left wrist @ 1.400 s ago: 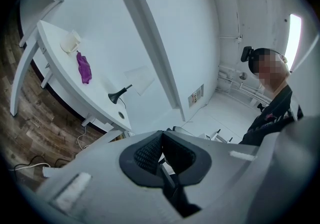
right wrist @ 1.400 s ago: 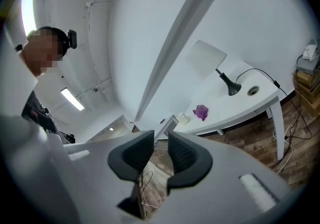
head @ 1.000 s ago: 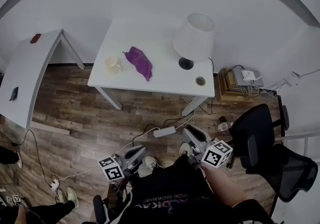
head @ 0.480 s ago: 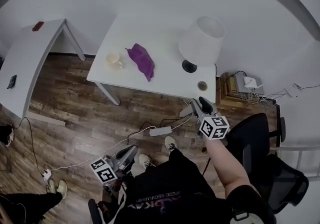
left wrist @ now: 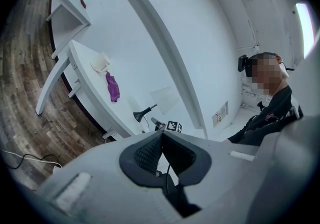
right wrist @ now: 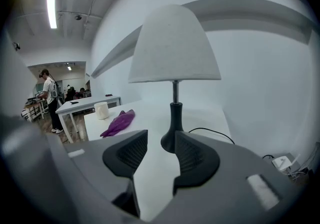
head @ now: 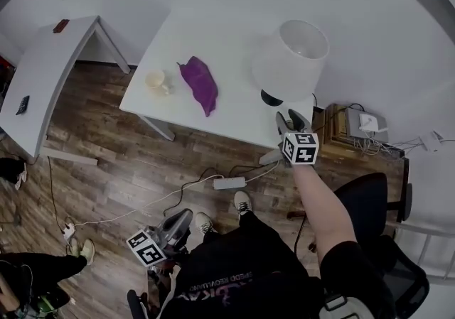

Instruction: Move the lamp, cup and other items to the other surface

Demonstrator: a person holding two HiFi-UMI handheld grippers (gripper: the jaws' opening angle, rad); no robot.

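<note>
Head view: a white bench (head: 234,115) stands against the wall on a wood floor (head: 106,161). On it, from left to right, are a pale cup (head: 156,82), a crumpled purple cloth (head: 199,84) just beside it, and a lamp (head: 291,51) with a white shade at the right end. The right claw (head: 291,120) reaches over the bench's near right edge, close to the lamp's dark base but not touching it. The left claw (head: 185,217) hangs low by the person's legs, well apart from the bench. A second bench (head: 50,76) stands at the left, and a power strip (head: 227,183) lies on the floor.

Left gripper view: the left claw (left wrist: 161,135) is closed, its pads meeting at the tips with nothing between them. Beyond it the bench (left wrist: 85,81) carries the cup (left wrist: 100,62), the cloth (left wrist: 112,87) and the lamp (left wrist: 164,99).

Right gripper view: the right claw (right wrist: 160,140) stands well apart and has just been opening; nothing lies between its pads. Past the tips the lamp (right wrist: 174,48) stands upright on the bench (right wrist: 150,113), its base showing in the gap. A dark cord (right wrist: 210,130) trails off to the right. The cloth (right wrist: 119,122) and cup (right wrist: 101,110) sit further left.
</note>
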